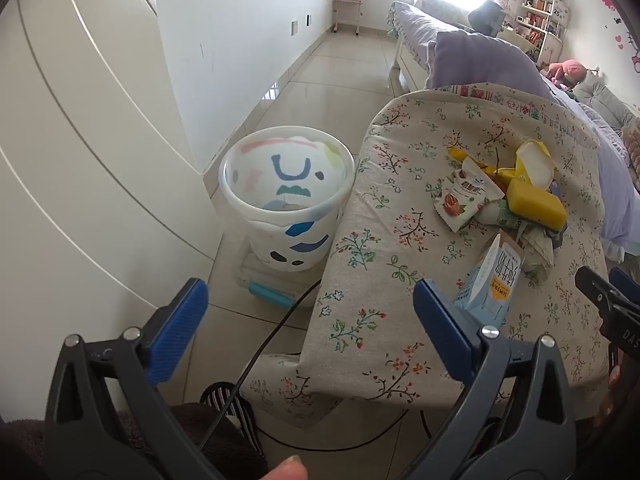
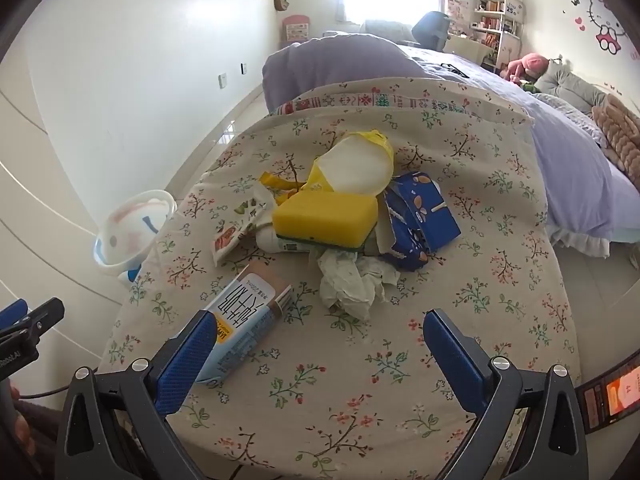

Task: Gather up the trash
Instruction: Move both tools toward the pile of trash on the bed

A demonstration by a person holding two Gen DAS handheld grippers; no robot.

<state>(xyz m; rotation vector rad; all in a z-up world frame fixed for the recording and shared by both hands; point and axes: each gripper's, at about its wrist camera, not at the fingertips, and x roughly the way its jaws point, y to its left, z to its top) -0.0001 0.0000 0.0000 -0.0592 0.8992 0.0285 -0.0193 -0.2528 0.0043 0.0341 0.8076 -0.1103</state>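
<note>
**Both claws spread over a table of trash**

Left wrist view: the left claw (image 1: 310,316) is spread wide with nothing between its blue pads, hanging over the table's left edge. The table (image 1: 372,216) wears a floral cloth. On the floor just beside that edge stands a white trash bin (image 1: 286,200) painted with coloured shapes. A milk carton (image 1: 490,286) lies near the table's near edge, close by the right-hand pad. Further in sits the heap: a yellow sponge (image 1: 536,202), a snack wrapper (image 1: 456,202) and a yellow plastic bag (image 1: 532,160). The right claw shows at the picture's right edge.

Right wrist view: the right claw (image 2: 320,346) is likewise spread and empty above the table's near edge. The milk carton touches or passes behind its left-hand pad; I cannot tell which. Crumpled tissue (image 2: 354,282) lies ahead, the sponge behind it, and a torn blue box (image 2: 420,220) to the sponge's right.
</note>
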